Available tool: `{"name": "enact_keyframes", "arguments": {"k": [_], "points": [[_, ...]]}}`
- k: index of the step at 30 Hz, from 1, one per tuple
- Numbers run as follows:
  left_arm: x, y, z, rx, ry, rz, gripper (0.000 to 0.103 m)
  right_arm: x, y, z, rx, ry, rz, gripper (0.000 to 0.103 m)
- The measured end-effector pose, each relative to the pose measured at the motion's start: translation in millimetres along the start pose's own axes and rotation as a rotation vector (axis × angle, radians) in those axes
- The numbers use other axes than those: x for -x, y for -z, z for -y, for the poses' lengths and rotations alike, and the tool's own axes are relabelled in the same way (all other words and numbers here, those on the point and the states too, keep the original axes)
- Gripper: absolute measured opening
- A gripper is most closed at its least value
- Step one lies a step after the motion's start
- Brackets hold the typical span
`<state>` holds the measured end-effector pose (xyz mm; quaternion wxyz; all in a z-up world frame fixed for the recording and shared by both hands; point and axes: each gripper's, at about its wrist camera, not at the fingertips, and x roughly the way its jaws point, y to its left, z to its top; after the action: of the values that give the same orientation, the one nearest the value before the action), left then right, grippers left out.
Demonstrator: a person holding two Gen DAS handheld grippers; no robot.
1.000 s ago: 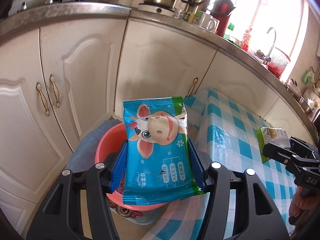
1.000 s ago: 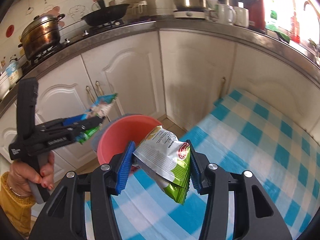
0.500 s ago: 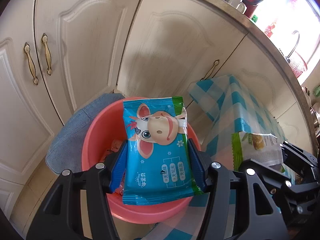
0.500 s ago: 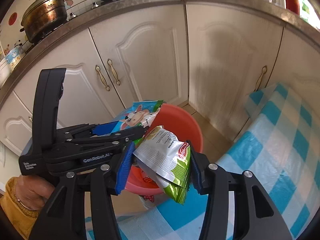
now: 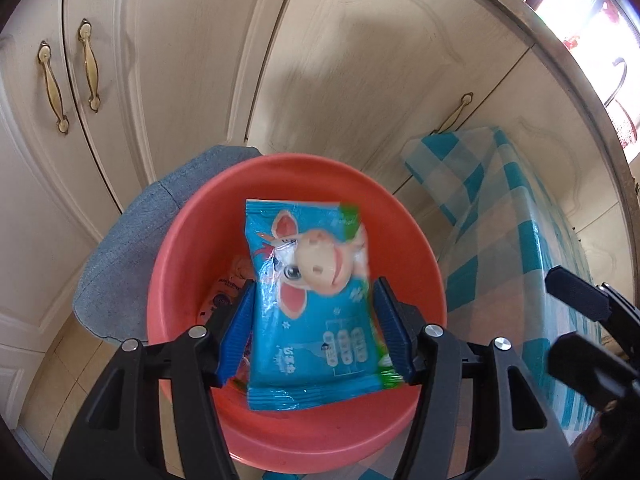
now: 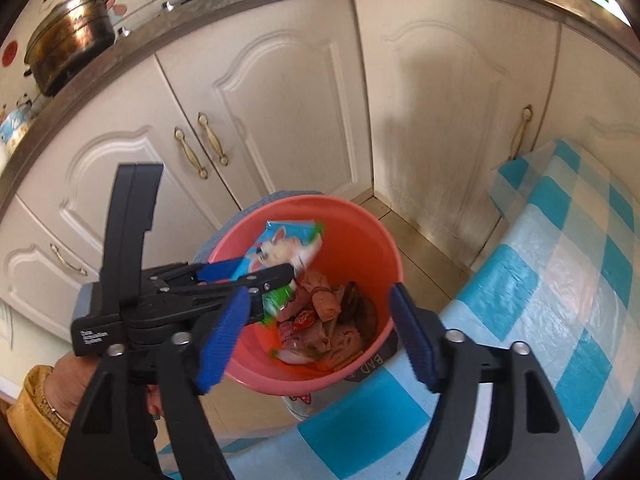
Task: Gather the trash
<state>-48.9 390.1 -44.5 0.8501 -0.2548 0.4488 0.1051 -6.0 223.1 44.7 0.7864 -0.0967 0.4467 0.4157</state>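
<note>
Both grippers are black plastic frames with silver screws and ribbed blue pads; white lettering marks the left gripper (image 6: 256,284), above a mustard-yellow sleeve (image 6: 34,408)

We see bright daylight glaring from the window (image 5: 608,40) at upper right (blown out white), soft shadows on cabinet doors (image 6: 440,120), fisheye bending and dark corners.

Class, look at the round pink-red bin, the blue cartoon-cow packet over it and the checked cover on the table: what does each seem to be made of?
Round pink-red bin: probably moulded plastic, smooth with a soft sheen.
Blue cartoon-cow packet: thin glossy plastic film, with crinkles, glare and crimped end seals.
Blue-and-white checked table cover: likely plastic sheeting or oilcloth, since it shines and drapes stiffly at the corner.
</note>
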Motion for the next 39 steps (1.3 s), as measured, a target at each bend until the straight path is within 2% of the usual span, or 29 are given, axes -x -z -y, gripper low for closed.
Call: {"name": "enact_keyframes", "arguments": {"k": [1, 3, 10, 21, 29, 39], "points": [[0.7, 0.1, 1.0, -0.010, -0.004, 0.011, 0.073, 2.2, 0.8, 3.5, -0.007, 0.008, 0.008, 0.081], [3.4, 0.3, 2.4, -0.023, -0.018, 0.034, 0.081, 11.0, 3.5, 10.3, -0.035, 0.027, 0.036, 0.084], [16.3, -1.5, 6.1, -0.002, -0.040, 0.061, 0.088, 44.5, 11.7, 38.5, -0.148, 0.067, 0.118, 0.089], [69.0, 3.0, 43.1, -0.071, -0.067, 0.154, 0.090, 94.6, 34.1, 66.3, -0.255, 0.130, 0.200, 0.090], [102.5, 11.8, 82.6, -0.137, -0.026, 0.196, 0.090, 136.0, 53.6, 71.1, -0.288, 0.178, 0.263, 0.090], [123.7, 31.7, 145.7, -0.272, 0.033, 0.205, 0.090, 186.3, 87.5, 81.0, -0.320, 0.274, 0.317, 0.090]]}}
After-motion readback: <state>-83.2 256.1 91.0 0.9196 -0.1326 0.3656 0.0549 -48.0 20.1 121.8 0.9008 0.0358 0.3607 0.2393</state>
